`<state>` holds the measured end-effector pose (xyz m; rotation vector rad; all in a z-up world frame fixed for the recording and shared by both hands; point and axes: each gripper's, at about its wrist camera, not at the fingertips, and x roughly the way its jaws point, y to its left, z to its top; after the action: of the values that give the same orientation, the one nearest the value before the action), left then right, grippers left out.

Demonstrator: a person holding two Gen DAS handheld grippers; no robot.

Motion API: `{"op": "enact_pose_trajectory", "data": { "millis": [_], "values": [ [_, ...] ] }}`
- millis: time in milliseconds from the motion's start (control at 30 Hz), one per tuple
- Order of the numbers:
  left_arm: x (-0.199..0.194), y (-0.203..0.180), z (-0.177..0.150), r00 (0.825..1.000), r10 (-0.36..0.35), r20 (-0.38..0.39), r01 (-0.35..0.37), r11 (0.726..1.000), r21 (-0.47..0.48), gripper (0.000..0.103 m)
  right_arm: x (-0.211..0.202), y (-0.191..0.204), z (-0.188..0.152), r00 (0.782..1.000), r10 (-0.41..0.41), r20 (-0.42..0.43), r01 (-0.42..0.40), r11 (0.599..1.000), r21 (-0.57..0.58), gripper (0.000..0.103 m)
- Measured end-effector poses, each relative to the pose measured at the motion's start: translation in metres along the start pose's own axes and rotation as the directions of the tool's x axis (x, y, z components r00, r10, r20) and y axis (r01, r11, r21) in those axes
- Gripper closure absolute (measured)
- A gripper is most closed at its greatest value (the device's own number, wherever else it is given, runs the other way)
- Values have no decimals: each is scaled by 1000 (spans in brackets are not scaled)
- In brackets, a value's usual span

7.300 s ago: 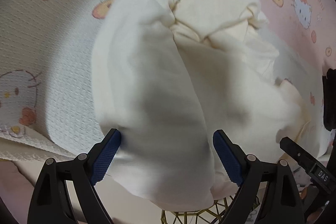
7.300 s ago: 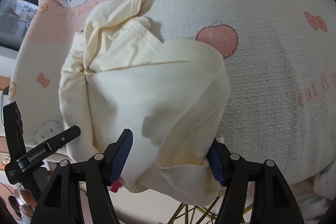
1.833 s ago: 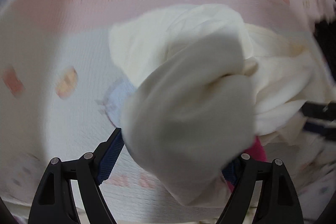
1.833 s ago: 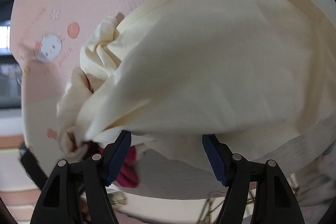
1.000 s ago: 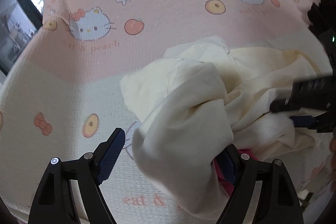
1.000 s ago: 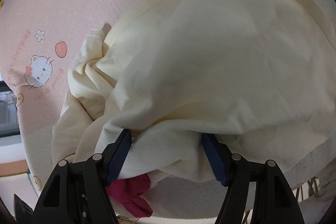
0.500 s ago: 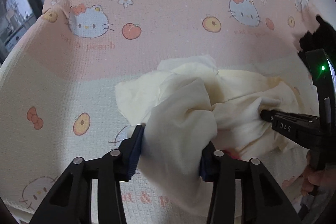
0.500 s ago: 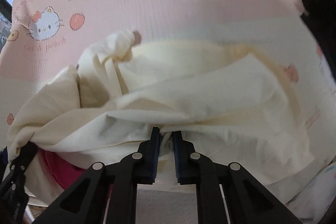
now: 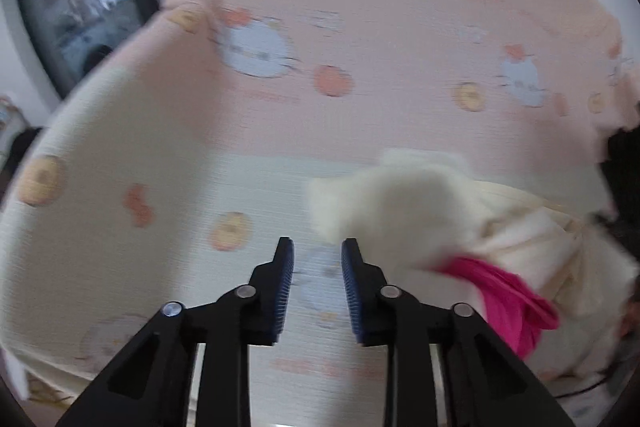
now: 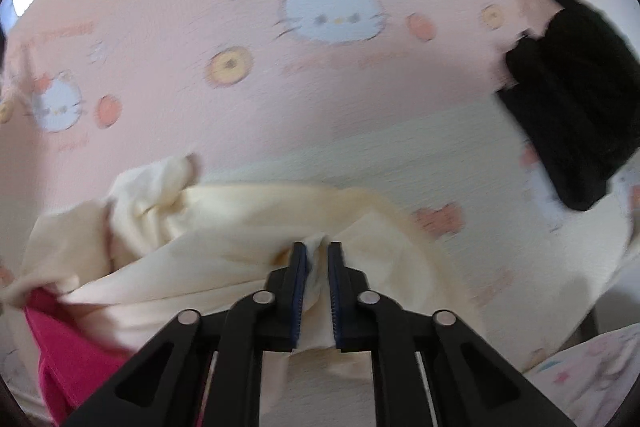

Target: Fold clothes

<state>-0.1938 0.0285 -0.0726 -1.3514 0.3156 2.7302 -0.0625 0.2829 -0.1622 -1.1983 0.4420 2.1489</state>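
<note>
Cream garment (image 10: 224,227) bunched on our cartoon-print sheet (image 10: 320,99) | right gripper (image 10: 317,259) pinches one fold; left gripper (image 9: 316,259), jaws just narrowing, grasps nothing | risk: a one-sided lift drags the pink cloth (image 9: 508,299) along.

pink lettering on blanket (image 10: 360,131), seemingly unreadable
</note>
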Motion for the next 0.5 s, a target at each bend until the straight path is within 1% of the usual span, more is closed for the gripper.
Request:
{"op": "enact_pose_trajectory", "data": {
  "millis": [33, 67, 133, 200, 233, 300, 333, 367, 400, 433, 467, 500],
  "values": [
    [1, 8, 1, 1000, -2, -4, 1, 1000, -16, 81, -3, -8, 4, 998, -55, 31, 55, 998, 0, 102],
    [1, 15, 2, 1000, -12, -5, 12, 999, -35, 81, -3, -17, 9, 998, -59, 32, 58, 998, 17, 102],
    [-3, 24, 4, 998, -57, 14, 57, 996, -67, 81, -1, -40, 19, 1000, 2, -1, -2, 996, 87, 102],
    [-10, 27, 6, 994, -98, 44, 102, 990, -97, 81, -6, -56, 24, 1000, -2, 7, 1, 992, 123, 102],
    [-12, 26, 8, 991, -126, 46, 130, 985, -109, 81, -8, -62, 26, 1000, 3, 11, -4, 992, 126, 102],
    [-13, 22, 10, 980, -193, 39, 197, 972, -125, 75, -11, -71, 24, 999, 32, 13, -34, 990, 139, 102],
    [-13, 19, 11, 974, -223, 38, 226, 966, -128, 60, -11, -73, 22, 998, 55, 7, -55, 988, 142, 102],
    [-15, 13, 11, 969, -245, 43, 249, 961, -124, 36, -9, -75, 19, 996, 87, -9, -85, 987, 138, 101],
    [-16, 8, 11, 962, -268, 47, 271, 955, -120, 26, -8, -76, 16, 993, 118, -25, -114, 984, 134, 100],
    [-17, 3, 10, 956, -289, 51, 293, 949, -116, 20, -6, -77, 13, 988, 150, -41, -143, 981, 131, 100],
    [-17, -2, 9, 949, -310, 51, 314, 943, -111, 20, -4, -79, 10, 982, 180, -63, -170, 976, 135, 94],
    [-16, -9, 9, 944, -326, 42, 329, 939, -104, 20, -1, -81, 7, 973, 209, -95, -194, 970, 150, 72]
  ]
}}
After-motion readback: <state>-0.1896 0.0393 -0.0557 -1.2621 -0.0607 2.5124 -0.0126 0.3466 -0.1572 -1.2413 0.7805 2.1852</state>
